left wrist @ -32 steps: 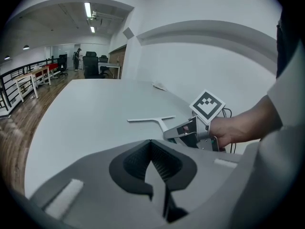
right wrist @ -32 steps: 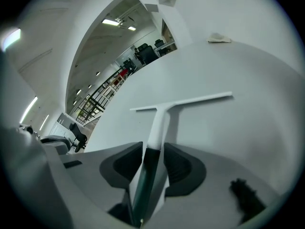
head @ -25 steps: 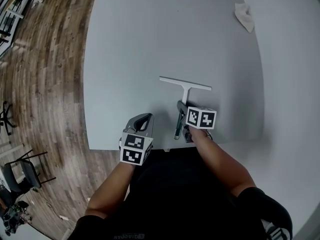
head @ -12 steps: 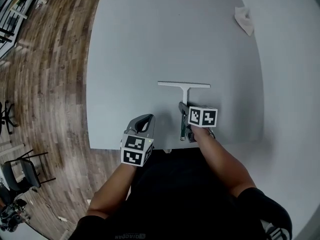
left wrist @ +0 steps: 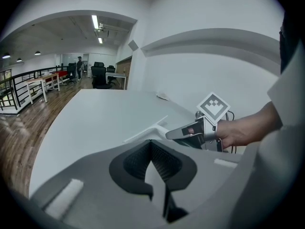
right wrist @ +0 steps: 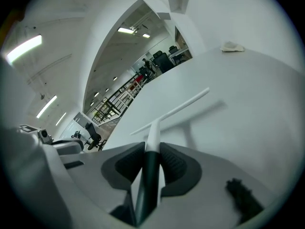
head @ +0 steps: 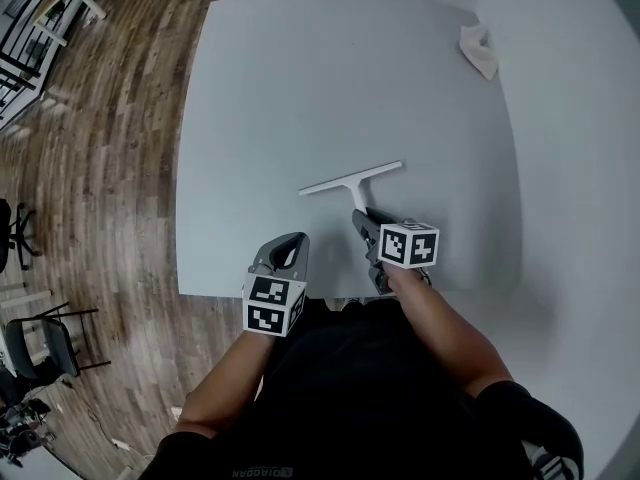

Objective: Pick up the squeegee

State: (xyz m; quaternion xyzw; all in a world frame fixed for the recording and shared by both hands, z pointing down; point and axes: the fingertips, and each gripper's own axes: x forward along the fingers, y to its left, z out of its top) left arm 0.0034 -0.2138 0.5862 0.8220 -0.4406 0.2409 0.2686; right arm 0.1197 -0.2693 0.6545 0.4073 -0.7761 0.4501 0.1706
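Right gripper (head: 361,218) angled downward, fingers (right wrist: 178,165) just closing around dark handle of raised white T-shaped squeegee (head: 352,180); left gripper (head: 297,240) clenched, empty.

Shirt print: low on your black shirt (head: 340,398) in the head view stands a small brand word (head: 262,473); it seems to read QIAODAN.
Left cube (head: 272,303): on your left gripper (head: 293,240); it bears black-and-white square codes, no letters.
Right cube (head: 408,245): on your right gripper (head: 360,217); it bears the same kind of codes, no letters.
Elsewhere: you have nothing legible.
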